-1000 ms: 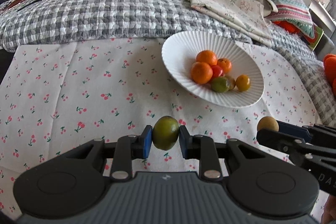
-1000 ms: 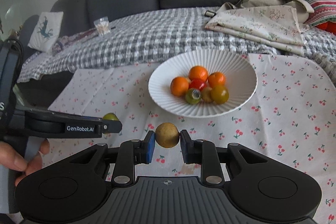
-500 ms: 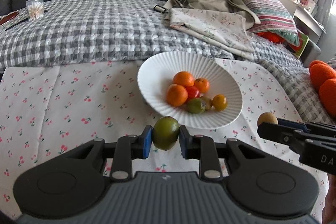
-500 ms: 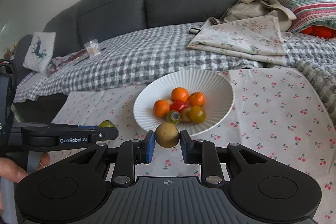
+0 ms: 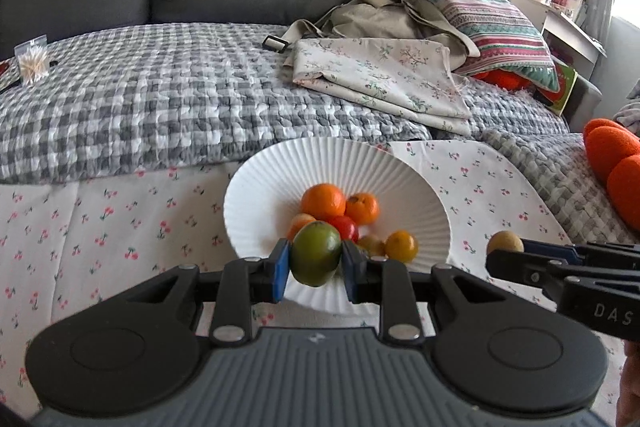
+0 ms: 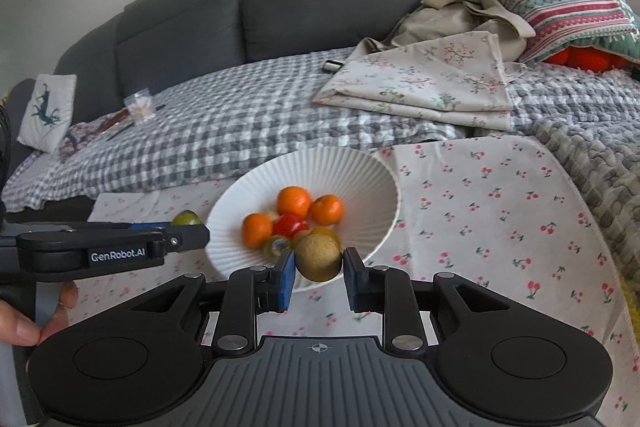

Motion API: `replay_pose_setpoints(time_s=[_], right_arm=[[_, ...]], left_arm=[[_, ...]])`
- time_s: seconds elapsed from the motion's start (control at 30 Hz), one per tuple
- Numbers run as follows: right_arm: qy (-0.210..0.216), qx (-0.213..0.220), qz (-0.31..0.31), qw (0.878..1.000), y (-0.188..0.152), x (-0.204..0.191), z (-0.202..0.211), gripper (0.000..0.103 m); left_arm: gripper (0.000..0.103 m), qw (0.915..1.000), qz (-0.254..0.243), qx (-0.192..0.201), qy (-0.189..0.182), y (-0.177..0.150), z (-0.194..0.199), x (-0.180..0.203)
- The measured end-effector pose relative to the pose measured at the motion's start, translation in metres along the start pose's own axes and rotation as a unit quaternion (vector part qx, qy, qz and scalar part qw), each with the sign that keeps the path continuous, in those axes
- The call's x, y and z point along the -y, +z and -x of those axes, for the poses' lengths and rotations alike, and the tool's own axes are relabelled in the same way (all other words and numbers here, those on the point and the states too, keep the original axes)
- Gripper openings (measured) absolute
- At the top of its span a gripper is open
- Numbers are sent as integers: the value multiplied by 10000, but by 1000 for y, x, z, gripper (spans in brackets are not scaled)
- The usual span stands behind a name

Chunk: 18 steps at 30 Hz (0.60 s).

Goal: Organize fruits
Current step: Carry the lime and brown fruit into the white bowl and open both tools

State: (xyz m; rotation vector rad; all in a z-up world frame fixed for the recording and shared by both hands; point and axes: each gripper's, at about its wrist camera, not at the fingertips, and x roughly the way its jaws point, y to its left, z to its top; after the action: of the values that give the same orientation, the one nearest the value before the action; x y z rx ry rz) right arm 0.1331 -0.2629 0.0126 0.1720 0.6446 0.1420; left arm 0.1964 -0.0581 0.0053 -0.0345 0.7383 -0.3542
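Note:
My left gripper [image 5: 315, 265] is shut on a green fruit [image 5: 316, 253] that hangs just before the near rim of the white ribbed bowl [image 5: 340, 163]. My right gripper [image 6: 319, 263] is shut on a brownish-yellow round fruit [image 6: 319, 257], also at the bowl's [image 6: 320, 167] near edge. Inside the bowl lie several fruits: oranges [image 5: 323, 202], a red one [image 5: 345, 227] and small yellow-green ones. Each gripper shows in the other's view: the right one [image 5: 505, 247] at the right with its fruit, the left one [image 6: 187, 223] at the left with the green fruit [image 6: 186, 217].
The bowl stands on a cherry-print cloth [image 5: 100, 227]. Behind it a grey checked blanket [image 5: 160, 95] covers the sofa seat, with folded floral fabric [image 5: 380, 79], a striped pillow [image 5: 492, 19] and a small clear bag [image 5: 32, 61]. Orange plush [image 5: 616, 163] lies at the right. A hand [image 6: 28, 319] holds the left gripper.
Both grippers have moved forward toward the bowl and slightly up, each still clamped on its fruit. The bowl now lies directly behind both held fruits.

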Motion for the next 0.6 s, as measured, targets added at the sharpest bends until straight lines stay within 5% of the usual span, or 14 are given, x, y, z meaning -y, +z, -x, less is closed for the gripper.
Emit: replay_pose_setpoints(time_s=[0.6], right_arm=[[-173,-181,-216,9995,20,29,-63,24]], left_arm=[[25,9989,430,-170,-110,21,-61,-24]])
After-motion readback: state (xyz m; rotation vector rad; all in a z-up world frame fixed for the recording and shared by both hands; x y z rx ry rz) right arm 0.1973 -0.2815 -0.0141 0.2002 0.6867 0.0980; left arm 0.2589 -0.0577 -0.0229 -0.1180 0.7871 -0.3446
